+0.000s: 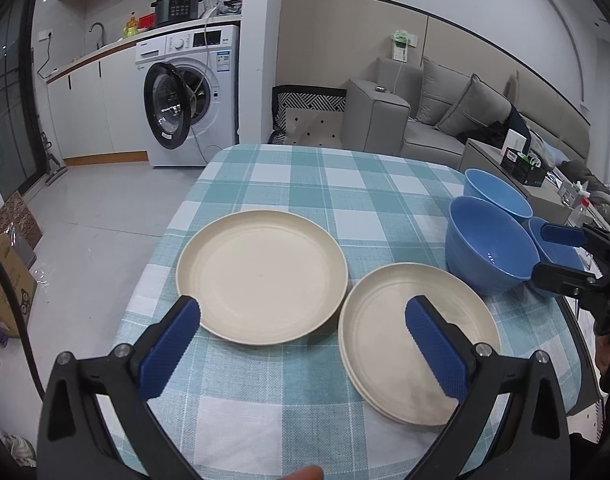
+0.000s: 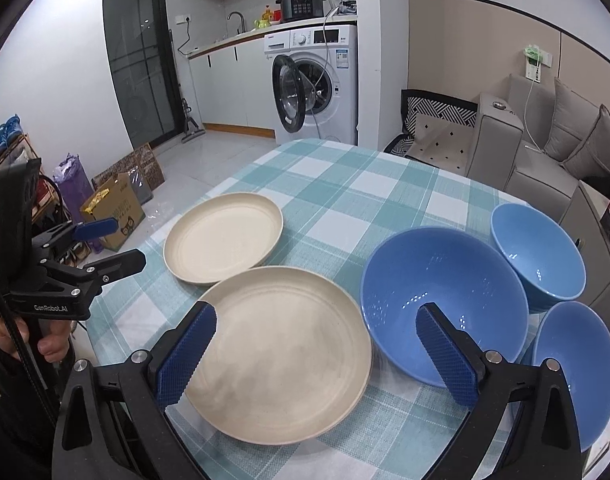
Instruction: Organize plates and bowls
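Observation:
A single cream plate [image 1: 261, 276] lies on the checked tablecloth [image 1: 317, 184]. To its right lies a stack of cream plates [image 1: 385, 344]. Three blue bowls stand at the right: a large one [image 2: 437, 296], one behind it [image 2: 541, 256] and one nearest me [image 2: 577, 360]. My left gripper [image 1: 303, 328] is open and empty, above the near table edge between the single plate and the stack. My right gripper [image 2: 317, 344] is open and empty, above the stack [image 2: 281, 352] and the large bowl's near rim. Each gripper shows in the other's view, the right [image 1: 561, 252] and the left [image 2: 113, 244].
The table's left edge drops to a tiled floor with cardboard boxes [image 2: 113, 208]. A washing machine [image 1: 189, 96] with its door open stands beyond the table. A grey sofa [image 1: 445, 116] and a low side table [image 1: 513, 176] stand at the right.

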`<act>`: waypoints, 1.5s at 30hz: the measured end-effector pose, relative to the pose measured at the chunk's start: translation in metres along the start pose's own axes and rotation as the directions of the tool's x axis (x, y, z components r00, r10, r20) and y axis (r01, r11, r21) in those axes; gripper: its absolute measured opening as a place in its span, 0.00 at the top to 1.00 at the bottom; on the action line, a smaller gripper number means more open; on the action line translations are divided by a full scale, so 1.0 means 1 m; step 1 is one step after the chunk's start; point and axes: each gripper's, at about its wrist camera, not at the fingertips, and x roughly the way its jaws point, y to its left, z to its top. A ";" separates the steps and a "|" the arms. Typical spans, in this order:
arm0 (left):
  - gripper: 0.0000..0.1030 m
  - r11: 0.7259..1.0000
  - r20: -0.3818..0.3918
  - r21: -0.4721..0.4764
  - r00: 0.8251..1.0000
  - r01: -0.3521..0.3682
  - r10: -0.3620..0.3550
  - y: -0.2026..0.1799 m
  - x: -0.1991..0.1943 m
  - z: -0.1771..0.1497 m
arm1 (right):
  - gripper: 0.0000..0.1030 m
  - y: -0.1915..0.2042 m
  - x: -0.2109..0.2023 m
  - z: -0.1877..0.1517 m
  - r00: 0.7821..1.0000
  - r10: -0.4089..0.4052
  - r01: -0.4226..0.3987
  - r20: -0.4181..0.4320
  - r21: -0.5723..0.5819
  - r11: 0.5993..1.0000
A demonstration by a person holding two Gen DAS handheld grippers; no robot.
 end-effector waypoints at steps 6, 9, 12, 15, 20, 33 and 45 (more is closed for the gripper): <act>0.00 0.999 0.008 -0.022 1.000 -0.025 0.025 0.010 -0.001 0.002 | 0.01 -0.002 -0.005 0.006 1.000 -0.002 0.002 0.017 0.002 1.000; 0.00 0.999 0.012 -0.033 0.999 -0.030 0.030 0.014 -0.002 0.003 | 0.01 -0.001 -0.007 0.009 1.000 -0.001 0.001 0.029 -0.001 1.000; 0.00 0.999 0.010 -0.040 0.999 -0.032 0.033 0.019 -0.001 0.004 | 0.01 0.000 -0.006 0.012 1.000 0.001 -0.001 0.029 -0.005 1.000; 0.00 0.997 0.009 -0.062 0.999 -0.043 0.044 0.028 -0.001 0.006 | 0.01 0.001 -0.004 0.015 1.000 0.003 -0.003 0.029 -0.007 1.000; 0.00 0.992 0.004 -0.107 0.998 -0.063 0.064 0.045 0.002 0.011 | 0.01 0.005 0.001 0.019 0.999 0.010 -0.010 0.031 -0.008 1.000; 0.00 0.977 -0.033 -0.176 0.993 -0.117 0.113 0.071 0.020 0.020 | 0.01 0.011 0.031 0.038 1.000 0.027 -0.027 0.004 0.007 1.000; 0.00 0.965 -0.066 -0.205 0.986 -0.163 0.153 0.088 0.046 0.017 | 0.01 0.025 0.068 0.054 0.998 0.043 -0.043 -0.035 -0.002 0.999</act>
